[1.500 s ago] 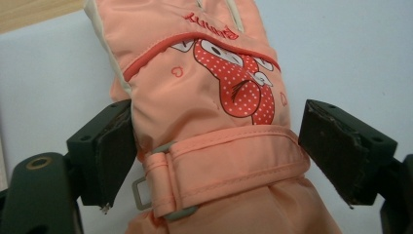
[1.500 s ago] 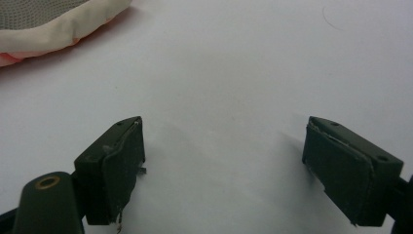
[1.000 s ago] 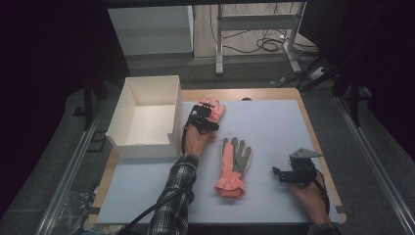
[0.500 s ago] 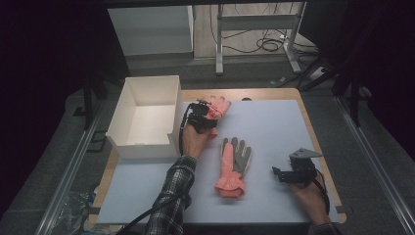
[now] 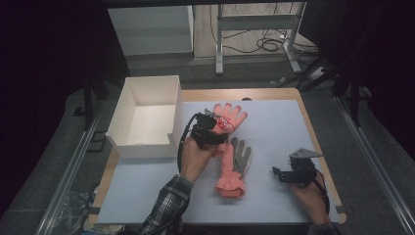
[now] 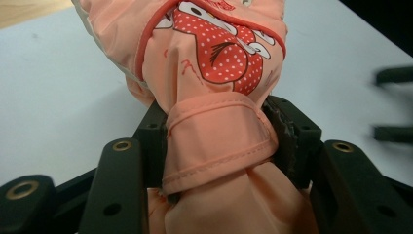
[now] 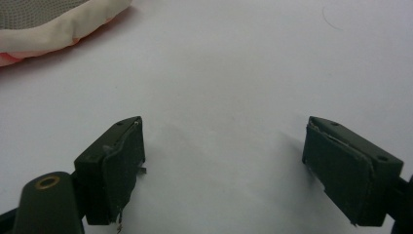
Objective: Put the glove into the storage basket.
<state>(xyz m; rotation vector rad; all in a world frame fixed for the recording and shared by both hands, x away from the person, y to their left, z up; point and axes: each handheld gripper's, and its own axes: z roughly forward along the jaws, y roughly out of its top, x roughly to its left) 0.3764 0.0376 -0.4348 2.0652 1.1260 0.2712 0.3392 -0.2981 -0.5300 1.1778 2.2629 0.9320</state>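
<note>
White tabletop (image 5: 274,127); peach glove (image 6: 214,97), polka-dot cartoon patch, probably owl, cuff bunched.

A: Item check: any text, label, brand, number or sign to enter?

B: None legible. The peach glove (image 6: 214,87) carries a printed cartoon patch, red with white dots, edged in red piping; a few small red marks sit beside it, too faint to make out as letters.

A: The second glove?

B: The other glove (image 5: 234,164), grey palm up: no marking readable.

A: The box and counter?

B: White box (image 5: 147,117): plain walls. Counter (image 5: 274,122): plain sheet, nothing written.
</note>
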